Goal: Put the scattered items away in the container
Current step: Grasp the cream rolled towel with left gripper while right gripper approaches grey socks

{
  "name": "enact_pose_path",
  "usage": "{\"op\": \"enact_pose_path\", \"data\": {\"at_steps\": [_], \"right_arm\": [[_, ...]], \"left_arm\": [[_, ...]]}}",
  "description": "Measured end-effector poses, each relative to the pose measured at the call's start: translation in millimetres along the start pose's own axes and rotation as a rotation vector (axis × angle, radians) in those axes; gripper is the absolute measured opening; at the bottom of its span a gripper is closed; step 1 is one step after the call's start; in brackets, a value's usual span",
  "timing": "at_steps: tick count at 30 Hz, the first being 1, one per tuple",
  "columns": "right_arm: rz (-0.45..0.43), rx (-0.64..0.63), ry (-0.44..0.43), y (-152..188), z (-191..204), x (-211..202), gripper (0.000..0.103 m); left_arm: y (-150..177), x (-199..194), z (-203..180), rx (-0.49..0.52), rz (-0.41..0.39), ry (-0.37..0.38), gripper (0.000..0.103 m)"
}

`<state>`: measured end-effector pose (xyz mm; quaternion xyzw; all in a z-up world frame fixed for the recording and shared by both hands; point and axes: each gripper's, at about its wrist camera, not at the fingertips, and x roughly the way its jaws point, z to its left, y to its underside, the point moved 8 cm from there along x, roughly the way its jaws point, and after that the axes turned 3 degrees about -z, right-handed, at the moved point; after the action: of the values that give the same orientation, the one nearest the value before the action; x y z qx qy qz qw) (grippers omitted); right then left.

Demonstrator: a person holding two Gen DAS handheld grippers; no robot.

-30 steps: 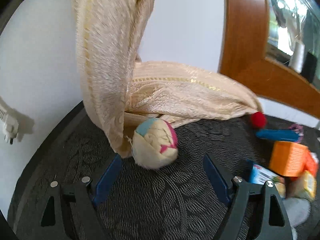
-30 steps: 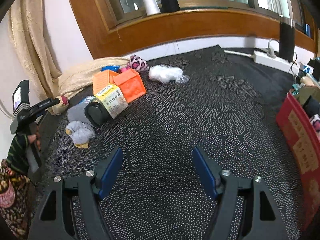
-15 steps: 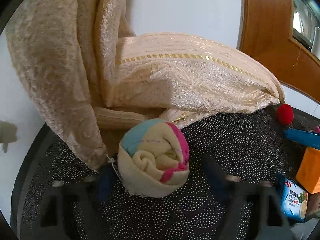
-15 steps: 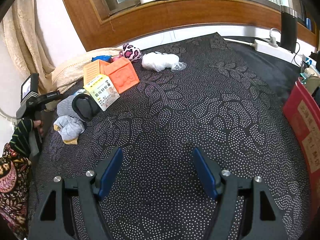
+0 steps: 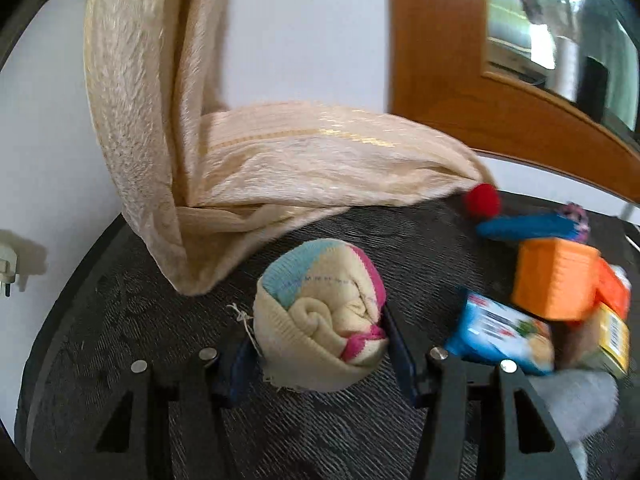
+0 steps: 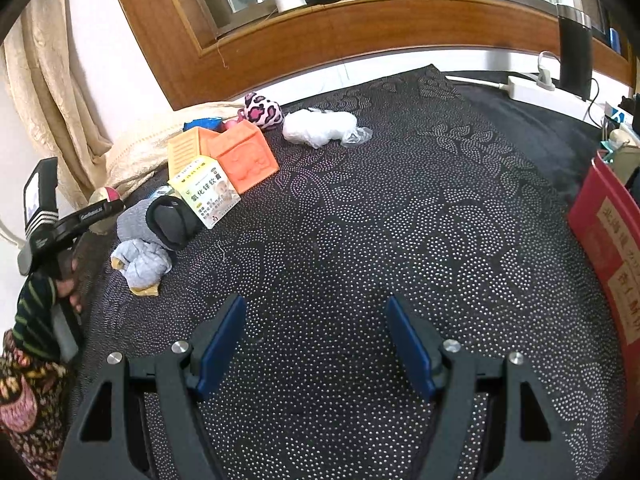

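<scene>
A rolled sock [image 5: 320, 312], cream with blue and pink patches, sits between the blue pads of my left gripper [image 5: 320, 346], which is shut on it just above the black patterned cloth [image 5: 120, 340]. From the right wrist view the same sock [image 6: 105, 195] shows small at the far left, in front of that gripper's black body. My right gripper [image 6: 314, 320] hangs open over bare cloth with nothing between its fingers. The red container [image 6: 604, 252] stands at the right edge. Other scattered items lie in a pile: orange boxes [image 6: 240, 156], a yellow-green box [image 6: 206, 192], grey socks [image 6: 140, 260].
A cream curtain [image 5: 168, 128] hangs down and pools on the cloth behind the sock. A blue packet [image 5: 500, 332], a red pom-pom [image 5: 482, 200], a white plastic bag [image 6: 320, 128] and a leopard-print pouch [image 6: 262, 110] lie nearby. A power strip [image 6: 540, 88] sits at the back right. A hand [image 6: 68, 284] holds the left gripper.
The left gripper's jaws came in around the rolled sock and closed on it, then drew it back from the curtain. The right gripper stayed open and nearly still.
</scene>
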<state>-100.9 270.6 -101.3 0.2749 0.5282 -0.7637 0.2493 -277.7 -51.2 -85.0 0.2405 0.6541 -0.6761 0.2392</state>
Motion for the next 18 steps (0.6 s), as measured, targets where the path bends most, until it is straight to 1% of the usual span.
{"op": "enact_pose_path", "data": {"at_steps": [4, 7, 11, 15, 18], "right_arm": [[-0.003, -0.005, -0.017, 1.2, 3.0, -1.3, 0.076], [-0.01, -0.018, -0.04, 1.6, 7.8, -2.6, 0.076], [-0.01, -0.04, -0.072, 3.6, 17.5, -3.8, 0.076], [0.08, -0.026, -0.122, 11.9, 36.7, 3.1, 0.076], [0.106, -0.082, -0.167, 8.7, 69.7, 6.6, 0.076]], "left_arm": [[3.1, -21.0, -14.5, 0.023, -0.007, 0.043, 0.059], [11.6, -41.8, -26.4, 0.039, -0.005, 0.078, 0.059], [19.4, -59.3, -33.4, 0.048, -0.016, 0.114, 0.059], [26.8, -75.4, -34.6, 0.042, -0.031, 0.146, 0.059], [25.9, -81.6, -33.0, 0.034, -0.045, 0.156, 0.059]]}}
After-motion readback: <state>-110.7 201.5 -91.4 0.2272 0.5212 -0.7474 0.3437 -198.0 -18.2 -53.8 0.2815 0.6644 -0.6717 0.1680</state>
